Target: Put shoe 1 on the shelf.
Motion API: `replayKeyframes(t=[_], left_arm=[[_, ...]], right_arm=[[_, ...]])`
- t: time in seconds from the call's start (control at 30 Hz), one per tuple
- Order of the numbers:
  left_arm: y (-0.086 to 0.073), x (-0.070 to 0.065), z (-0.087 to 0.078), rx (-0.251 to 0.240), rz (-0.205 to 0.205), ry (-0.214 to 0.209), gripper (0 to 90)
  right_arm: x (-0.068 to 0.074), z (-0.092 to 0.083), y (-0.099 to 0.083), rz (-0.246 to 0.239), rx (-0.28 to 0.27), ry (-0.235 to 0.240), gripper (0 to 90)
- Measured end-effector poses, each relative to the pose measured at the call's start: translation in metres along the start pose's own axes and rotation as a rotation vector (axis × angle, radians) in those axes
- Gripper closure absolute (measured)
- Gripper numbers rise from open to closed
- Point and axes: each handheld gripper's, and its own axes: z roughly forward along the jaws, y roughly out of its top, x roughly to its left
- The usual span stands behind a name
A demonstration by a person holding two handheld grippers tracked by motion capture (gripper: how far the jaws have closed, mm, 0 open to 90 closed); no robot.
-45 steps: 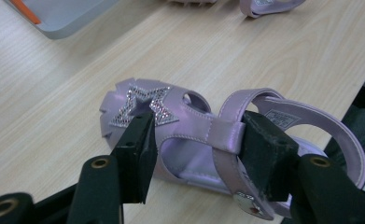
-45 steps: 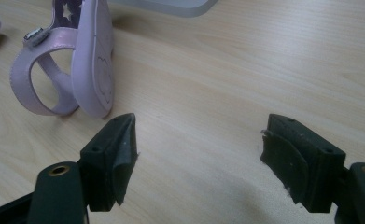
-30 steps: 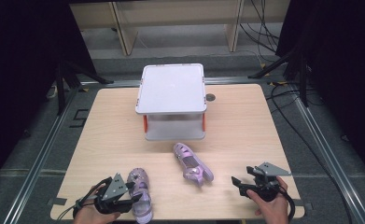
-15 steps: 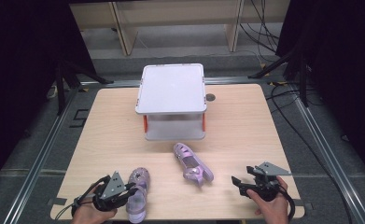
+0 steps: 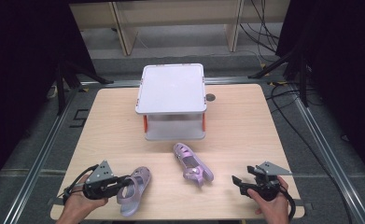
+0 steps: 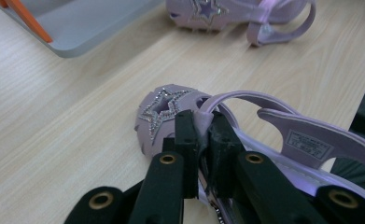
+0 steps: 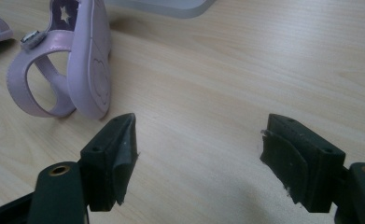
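Left gripper (image 6: 202,140) jaws have just been closing and are clamped on the near sandal's (image 5: 134,189) strap at the table's (image 5: 115,130) front-left edge; right gripper (image 7: 196,158) is held apart. Lifting is judged next, toward the lidded bin (image 5: 171,100).

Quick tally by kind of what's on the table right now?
Lilac plastic sandals with star cut-outs: 2 (one in the left gripper, one lying mid-table)
White lidded plastic box with orange latches: 1
Total: 3
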Motion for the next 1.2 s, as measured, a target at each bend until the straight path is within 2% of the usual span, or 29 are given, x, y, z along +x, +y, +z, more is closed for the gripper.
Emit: replayKeyframes(t=[0.03,0.07,0.1,0.13,0.17,0.2,0.23,0.33,0.47,0.5,0.6,0.77,0.83,0.87,0.9,1.0,1.03,1.1,1.13,1.2], left_arm=[[0.002,0.002,-0.002,-0.006,-0.011,-0.006,84.3],[0.005,0.005,-0.004,-0.011,-0.006,-0.008,84.3],[0.008,0.007,-0.005,-0.024,-0.008,-0.011,84.3],[0.011,0.008,-0.006,-0.028,-0.017,-0.018,84.2],[0.015,0.011,-0.008,-0.027,-0.005,-0.011,84.2],[0.018,0.012,-0.008,-0.041,-0.018,-0.013,84.3],[0.022,0.016,-0.011,-0.031,0.002,-0.012,84.2],[0.033,0.021,-0.013,-0.055,-0.019,-0.022,84.2],[0.046,0.026,-0.015,-0.061,-0.017,-0.024,84.1],[0.05,0.029,-0.016,-0.05,0.002,-0.021,84.1],[0.058,0.031,-0.016,-0.065,-0.014,-0.034,84.0],[0.073,0.036,-0.021,-0.069,0.004,-0.039,84.0],[0.08,0.036,-0.024,-0.064,0.017,-0.033,84.0],[0.083,0.036,-0.025,-0.062,0.018,-0.03,84.0],[0.086,0.036,-0.026,-0.068,0.024,-0.033,84.0],[0.096,0.037,-0.029,-0.083,0.018,-0.039,84.0],[0.099,0.038,-0.031,-0.08,0.017,-0.042,84.1],[0.105,0.039,-0.032,-0.096,0.016,-0.046,84.1],[0.109,0.04,-0.033,-0.089,0.021,-0.046,84.1],[0.115,0.042,-0.033,-0.089,0.022,-0.05,84.1]], right_arm=[[0.001,-0.001,0.001,-0.001,0.0,-0.013,26.5],[0.003,-0.001,0.0,0.024,-0.001,-0.007,26.5],[0.003,-0.001,0.001,0.024,0.001,-0.011,26.5],[0.002,-0.001,0.001,-0.004,-0.01,-0.017,26.5],[0.002,0.0,0.0,-0.004,-0.007,-0.017,26.5],[0.002,0.0,0.0,-0.003,-0.006,-0.017,26.5],[0.003,-0.001,0.0,0.014,-0.003,-0.016,26.4],[0.001,-0.001,0.0,0.01,-0.007,-0.011,26.5],[0.001,0.0,0.0,0.011,-0.006,-0.004,26.5],[0.001,-0.001,0.001,0.015,-0.004,-0.002,26.5],[0.001,-0.001,0.0,0.011,-0.004,-0.004,26.5],[0.0,-0.001,0.0,0.007,-0.008,-0.006,26.5],[0.001,-0.001,0.0,0.015,-0.005,-0.005,26.5],[0.002,-0.002,0.0,0.04,0.011,-0.001,26.5],[0.002,-0.002,0.0,0.037,0.01,-0.002,26.5],[0.001,-0.002,0.0,0.02,0.004,-0.011,26.4],[0.003,-0.002,0.0,0.044,0.011,0.002,26.5],[0.003,-0.002,0.0,0.046,0.011,0.003,26.5],[0.002,-0.002,0.0,0.026,0.005,-0.011,26.5],[0.001,-0.001,0.0,0.026,0.002,-0.007,26.4]])
